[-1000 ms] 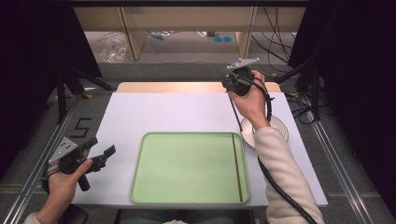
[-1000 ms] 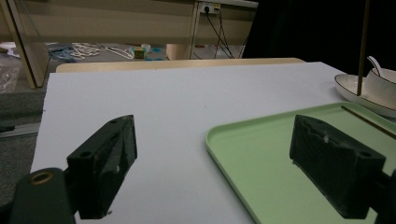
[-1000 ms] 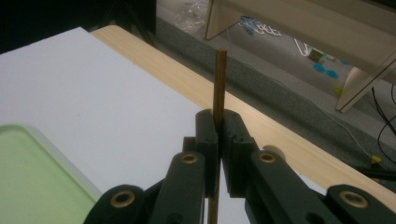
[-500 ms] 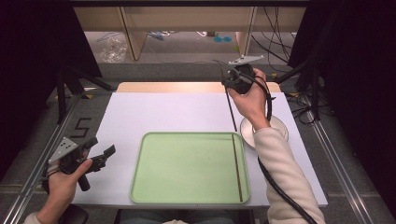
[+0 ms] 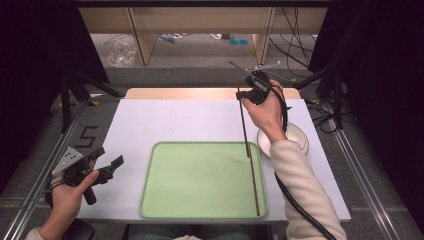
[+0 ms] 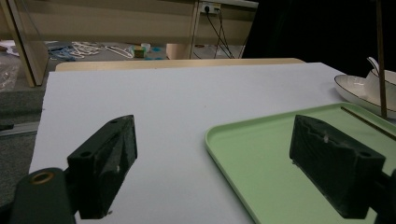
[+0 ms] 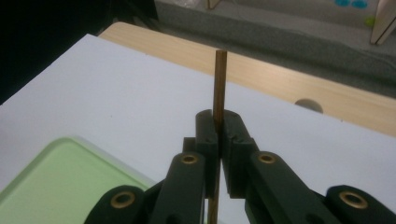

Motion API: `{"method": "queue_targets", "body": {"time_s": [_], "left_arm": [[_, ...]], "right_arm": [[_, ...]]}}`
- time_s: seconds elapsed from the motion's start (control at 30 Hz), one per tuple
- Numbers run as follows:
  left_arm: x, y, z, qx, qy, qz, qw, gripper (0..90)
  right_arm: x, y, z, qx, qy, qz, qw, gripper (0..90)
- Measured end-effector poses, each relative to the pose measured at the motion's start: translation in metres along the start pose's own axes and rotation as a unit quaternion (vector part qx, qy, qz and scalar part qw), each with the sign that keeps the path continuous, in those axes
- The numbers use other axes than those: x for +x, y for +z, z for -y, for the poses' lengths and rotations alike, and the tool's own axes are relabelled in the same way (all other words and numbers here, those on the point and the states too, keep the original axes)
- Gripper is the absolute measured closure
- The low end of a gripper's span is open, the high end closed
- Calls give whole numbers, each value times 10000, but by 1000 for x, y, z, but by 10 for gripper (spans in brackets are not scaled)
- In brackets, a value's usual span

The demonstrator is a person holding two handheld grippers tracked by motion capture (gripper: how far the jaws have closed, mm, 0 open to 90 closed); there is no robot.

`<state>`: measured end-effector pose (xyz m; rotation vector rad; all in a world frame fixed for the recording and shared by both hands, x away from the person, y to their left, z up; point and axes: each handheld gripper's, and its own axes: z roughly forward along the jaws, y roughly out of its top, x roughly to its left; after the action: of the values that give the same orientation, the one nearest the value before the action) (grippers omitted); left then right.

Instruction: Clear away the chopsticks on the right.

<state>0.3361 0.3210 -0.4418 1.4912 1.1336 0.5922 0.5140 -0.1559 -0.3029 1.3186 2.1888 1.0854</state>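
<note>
right hand-held gripper (image 5: 248,89) is raised over the far right of the counter (image 5: 175,120), its jaws clamped together on a thin brown chopstick (image 5: 245,125) that hangs almost upright, the lower tip above the right edge of the green tray (image 5: 200,180). that tray, the largest thing on the white counter, lies at the near middle, and a second chopstick (image 5: 255,185) lies flat along its right side. a white bowl (image 5: 295,137) sits just beside the tray on the right, partly behind the person's forearm. left hand-held gripper (image 5: 107,167) is held low at the near left corner, jaws wide apart with nothing between them, facing the tray.
</note>
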Motion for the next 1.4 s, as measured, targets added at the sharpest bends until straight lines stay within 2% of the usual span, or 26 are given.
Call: {"method": "queue_targets", "body": {"time_s": [0.17, 0.27, 0.37, 0.43, 0.47, 0.53, 0.6, 0.63, 0.7, 0.8, 0.87, 0.93, 0.97, 1.0, 1.03, 1.07, 1.1, 1.13, 1.17, 1.2, 1.23, 1.27, 1.3, 1.33, 1.37, 1.4], "left_arm": [[0, 0, 0, 4, -4, 2, 10000, 149], [0, 0, 0, 4, -3, -2, 10000, 149], [0, 0, 0, 5, -7, -2, 10000, 149], [0, 0, 0, 2, -5, 0, 10000, 149], [0, 0, 0, 9, -3, 0, 10000, 149], [0, 0, 0, 5, -1, 1, 10000, 149], [0, 0, 0, 6, -6, 0, 10000, 149], [0, 0, 0, 7, -5, 2, 10000, 149], [0, 0, 0, 10, -4, 2, 10000, 149], [0, 0, 0, 8, -10, 3, 10000, 149], [0, 0, 0, 6, -6, 2, 10000, 149], [0, 0, 0, 9, -12, -1, 10000, 149], [0, 0, 0, 11, -13, 0, 10000, 149], [0, 0, 0, 10, -14, 3, 10000, 149], [0, 0, 0, 11, -16, 2, 10000, 149], [0, 0, 0, 11, -16, 1, 10000, 149], [0, 0, 0, 10, -10, 1, 10000, 149], [0, 0, 0, 10, -8, 2, 10000, 149], [0, 0, 0, 11, -4, 2, 10000, 149], [0, 0, 0, 12, -9, 0, 10000, 149], [0, 0, 0, 14, -9, 1, 10000, 149], [0, 0, 0, 14, -9, 4, 10000, 149], [0, 0, 0, 12, -9, 4, 10000, 149], [0, 0, 0, 11, -8, 4, 10000, 149], [0, 0, 0, 12, -7, 3, 10000, 149], [0, 0, 0, 7, -5, 3, 10000, 149]], "right_arm": [[0, 2, 3, 392, 271, 21, 9989, 876], [0, 6, 7, 579, 284, 141, 9978, 876], [2, 9, 10, 820, 442, 192, 9955, 876], [2, 12, 12, 858, 536, 216, 9946, 876], [4, 11, 12, 1105, 662, 223, 9914, 876], [3, 14, 15, 1199, 697, 191, 9902, 876], [4, 18, 18, 1360, 774, 263, 9873, 876], [4, 21, 22, 1513, 903, 310, 9839, 875], [5, 23, 23, 1546, 1007, 366, 9822, 875], [1, 34, 35, 1791, 994, 443, 9778, 875], [2, 38, 39, 2033, 1216, 489, 9703, 875], [1, 40, 41, 2056, 1203, 499, 9699, 875], [7, 40, 41, 2322, 1636, 545, 9573, 875], [6, 42, 43, 2421, 1638, 583, 9545, 875], [6, 44, 45, 2443, 1617, 604, 9542, 875], [6, 46, 47, 2551, 1642, 635, 9508, 875], [5, 47, 50, 2516, 1532, 610, 9537, 875], [7, 48, 50, 2682, 1750, 635, 9452, 875], [6, 49, 52, 2696, 1699, 632, 9457, 875], [6, 50, 53, 2732, 1729, 656, 9440, 875], [8, 51, 54, 2849, 1863, 678, 9378, 875], [7, 53, 56, 2868, 1861, 672, 9373, 874], [8, 55, 58, 2982, 1909, 636, 9330, 875], [7, 56, 60, 2994, 1867, 622, 9336, 875], [8, 58, 61, 3056, 1971, 664, 9292, 875], [7, 58, 62, 3104, 1949, 633, 9283, 875]]}}
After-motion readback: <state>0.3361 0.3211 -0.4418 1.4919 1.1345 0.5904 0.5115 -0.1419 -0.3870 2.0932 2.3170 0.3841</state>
